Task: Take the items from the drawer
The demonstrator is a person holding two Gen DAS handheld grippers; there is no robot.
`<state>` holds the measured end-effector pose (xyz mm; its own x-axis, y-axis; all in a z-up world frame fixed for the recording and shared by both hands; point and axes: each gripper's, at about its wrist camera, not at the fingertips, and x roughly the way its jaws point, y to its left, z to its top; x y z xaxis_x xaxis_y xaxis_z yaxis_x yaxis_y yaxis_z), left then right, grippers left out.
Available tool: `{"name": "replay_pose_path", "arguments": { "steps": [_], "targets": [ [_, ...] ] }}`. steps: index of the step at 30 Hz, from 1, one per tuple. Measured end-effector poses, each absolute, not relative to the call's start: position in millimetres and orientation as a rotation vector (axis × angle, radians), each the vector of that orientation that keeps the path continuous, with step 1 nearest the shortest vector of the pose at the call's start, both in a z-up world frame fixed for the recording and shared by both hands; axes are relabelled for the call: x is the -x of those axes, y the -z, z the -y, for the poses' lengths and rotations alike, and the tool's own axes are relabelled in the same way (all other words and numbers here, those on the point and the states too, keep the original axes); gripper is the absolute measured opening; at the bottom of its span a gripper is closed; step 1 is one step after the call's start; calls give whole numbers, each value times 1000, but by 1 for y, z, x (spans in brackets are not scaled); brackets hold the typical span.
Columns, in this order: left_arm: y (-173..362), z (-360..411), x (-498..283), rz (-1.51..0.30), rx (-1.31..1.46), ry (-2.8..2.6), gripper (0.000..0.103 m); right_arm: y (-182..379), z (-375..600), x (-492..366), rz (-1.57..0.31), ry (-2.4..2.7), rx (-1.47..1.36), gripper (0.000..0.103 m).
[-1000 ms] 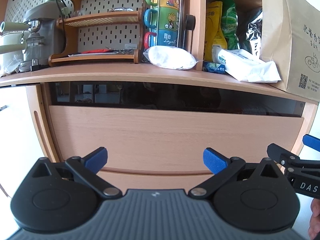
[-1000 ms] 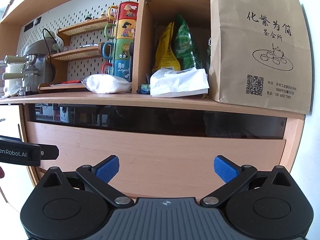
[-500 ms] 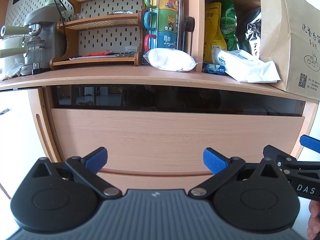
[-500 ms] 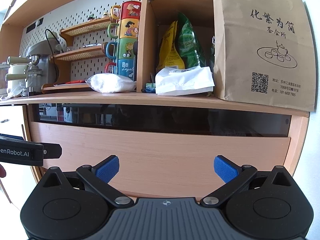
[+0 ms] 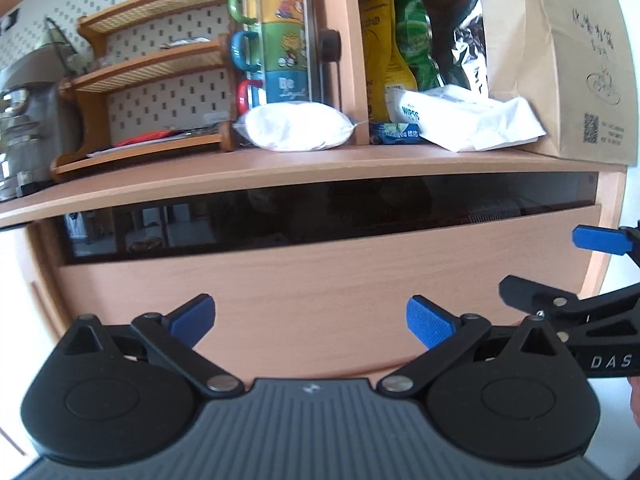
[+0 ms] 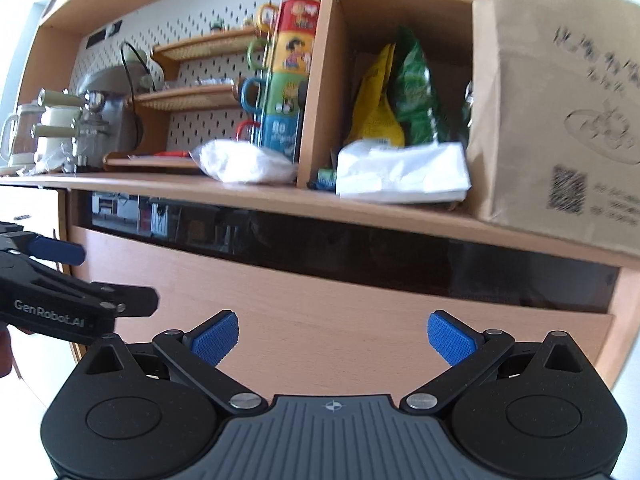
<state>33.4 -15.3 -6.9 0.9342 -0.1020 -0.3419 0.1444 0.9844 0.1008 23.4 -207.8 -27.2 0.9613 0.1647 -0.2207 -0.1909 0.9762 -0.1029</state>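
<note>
Left gripper [image 5: 310, 320]: blue-padded fingers [image 5: 192, 320] spread wide apart, nothing between them. Faces the pale wood drawer [image 5: 320, 276] front, close, not touching as far as the view shows.

Right gripper [image 6: 332, 334]: fingers likewise wide apart and empty, aimed at the same drawer front, right of centre. In the left wrist view it shows at the right edge, beside the left gripper, with a bit of a hand [image 5: 635, 402] behind it. In the right wrist view the left gripper sits at the left edge.

Drawer: shut; front flush in the cabinet. A dark glossy strip [image 5: 320, 208] runs above the front, under the counter [image 5: 280, 168]. Contents not visible.

On the counter, left to right:
- coffee machine [image 6: 108, 116] with a glass jug [image 6: 18, 136] at its left
- wooden rack [image 5: 152, 76] with 2 upper tiers, set against a white pegboard [image 5: 168, 96]
- stack of 4 coloured mugs [image 5: 280, 32] in a holder
- white pouch [image 5: 298, 126] lying flat in front of the mugs
- wood divider, then a cubby holding a yellow bag [image 5: 382, 52] and a green bag [image 5: 412, 36], both upright
- white wipes pack [image 5: 460, 116] lying in front of those bags
- brown paper bag [image 5: 568, 60] at far right, upright, printed with characters and a QR code

Both views are a little blurred.
</note>
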Motion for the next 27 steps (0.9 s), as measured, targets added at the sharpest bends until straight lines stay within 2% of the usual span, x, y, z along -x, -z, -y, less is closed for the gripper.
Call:
{"name": "replay_pose_path", "arguments": {
  "steps": [3,5,6,7,11,13,17,21,24,26,27],
  "targets": [
    [10,21,-55,-316,-176,158,103,30,206,-41,-184,-185,198,101],
    [12,25,-67,-313,-226,164,101,32,205,-54,-169,-189,259,86],
    [14,28,-70,-303,-268,172,99,34,204,-61,-178,-184,293,75],
    [17,31,-74,-292,-312,180,94,35,202,-67,-182,-180,323,69],
    [24,40,-91,-307,-404,209,75,40,196,-80,-180,-177,411,68],
    [28,44,-98,-323,-428,241,59,40,193,-84,-177,-188,426,68],
    [32,54,-96,-299,-509,258,58,43,182,-90,-174,-209,496,58],
    [36,62,-93,-248,-596,230,58,48,173,-98,-172,-228,572,54],
    [32,57,-101,-265,-535,253,58,49,167,-102,-191,-241,598,49],
    [29,50,-105,-271,-459,277,59,49,165,-105,-198,-251,602,51],
    [26,44,-108,-280,-385,299,63,49,166,-105,-202,-257,599,51]
  ]
}}
